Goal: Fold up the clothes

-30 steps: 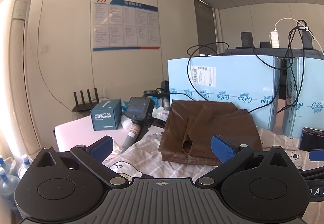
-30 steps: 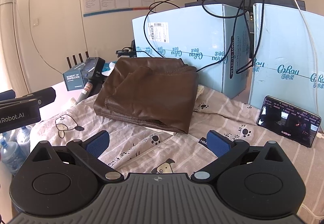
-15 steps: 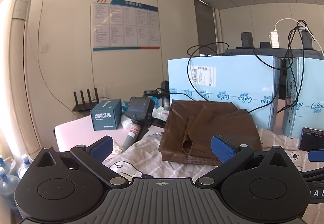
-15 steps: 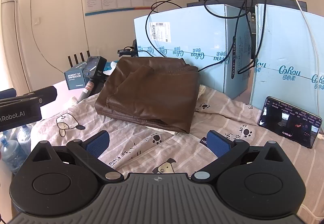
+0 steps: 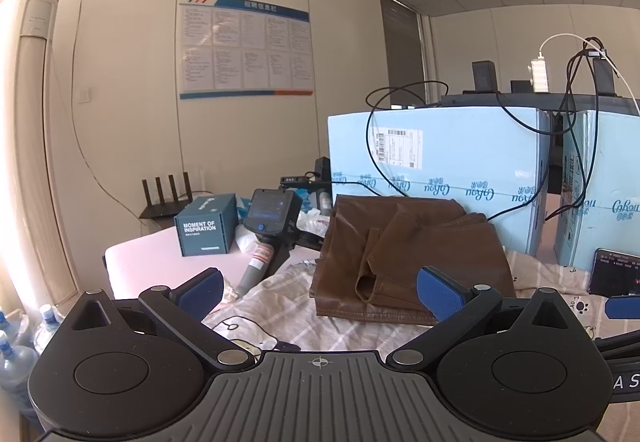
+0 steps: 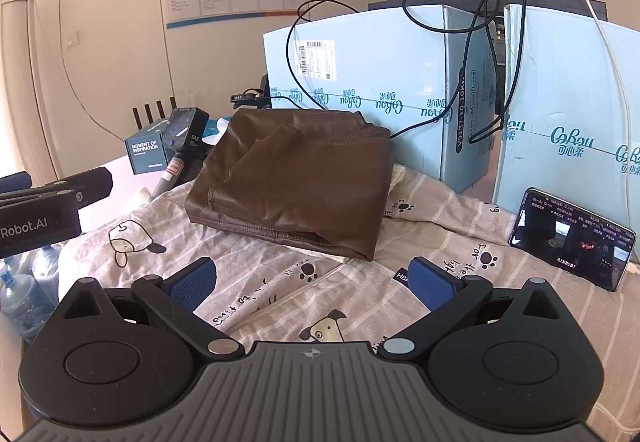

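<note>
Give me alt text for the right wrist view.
The open right tool hovers over a printed sheet, short of a folded brown garment. A phone leans against blue boxes at right; the left tool shows at left.

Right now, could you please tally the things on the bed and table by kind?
Folded brown garment: 1
Light blue cartons: 2
Phone: 1
Small teal box: 1
Handheld device with a screen: 1
Router: 1
Total: 7
</note>
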